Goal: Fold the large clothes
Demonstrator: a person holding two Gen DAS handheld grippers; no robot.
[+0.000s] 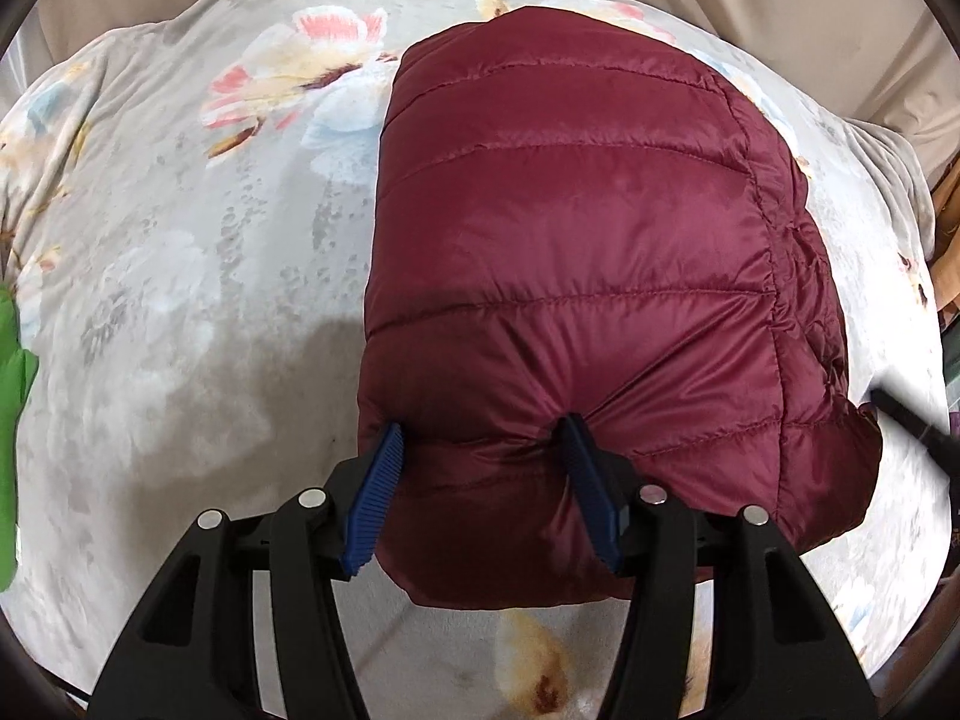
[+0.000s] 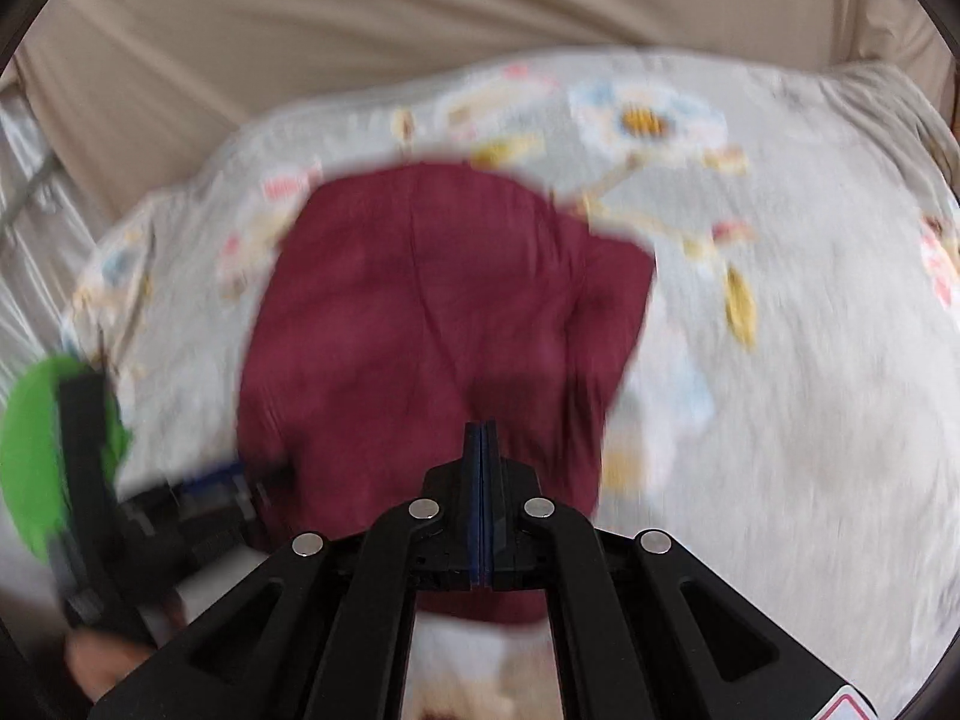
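A maroon quilted puffer jacket (image 1: 588, 252) lies folded into a thick block on the floral bedspread (image 1: 180, 240). My left gripper (image 1: 480, 456) straddles its near left corner, half open; one blue pad sits against the left edge and the other dents the fabric, with a puffy fold bulging between them. In the blurred right wrist view, my right gripper (image 2: 482, 438) hovers over the jacket's (image 2: 420, 312) near edge, its blue pads shut together with nothing between them. The left gripper (image 2: 240, 480) shows there as a dark blur at the jacket's left side.
A bright green thing (image 1: 12, 420) lies at the bedspread's left edge, seen again in the right wrist view (image 2: 36, 450). Beige curtain or sheet (image 2: 420, 12) hangs behind the bed. A dark blurred bar (image 1: 912, 420) crosses the right edge of the left wrist view.
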